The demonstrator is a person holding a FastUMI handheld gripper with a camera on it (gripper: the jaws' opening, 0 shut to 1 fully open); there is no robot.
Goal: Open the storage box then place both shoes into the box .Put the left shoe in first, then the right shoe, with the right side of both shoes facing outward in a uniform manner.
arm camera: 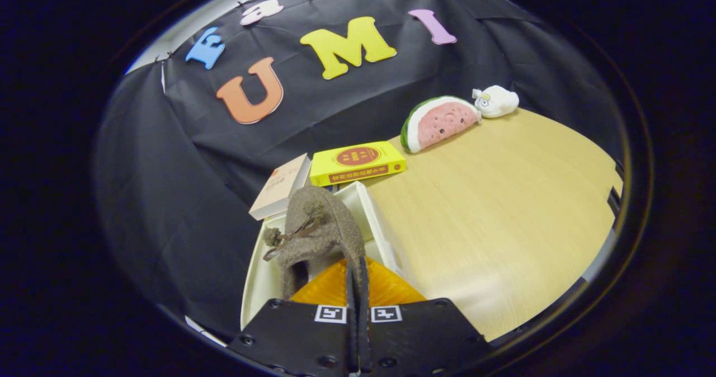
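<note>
The gripper [357, 287] pinches the heel rim of a grey-brown felt shoe [316, 231], hanging it over the open white storage box [376, 220]. That thin grip may let the shoe swing or slip, landing across the box wall or facing wrongly.

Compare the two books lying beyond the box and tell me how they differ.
The yellow book has a bright cover with a round red emblem and a red band along its edge; the pale book has a plain beige cover. The yellow book lies flat on the table, while the pale book looks tilted, next to the white box. Both are closed and sit beyond the gripper, which pinches the brown shoe.
</note>
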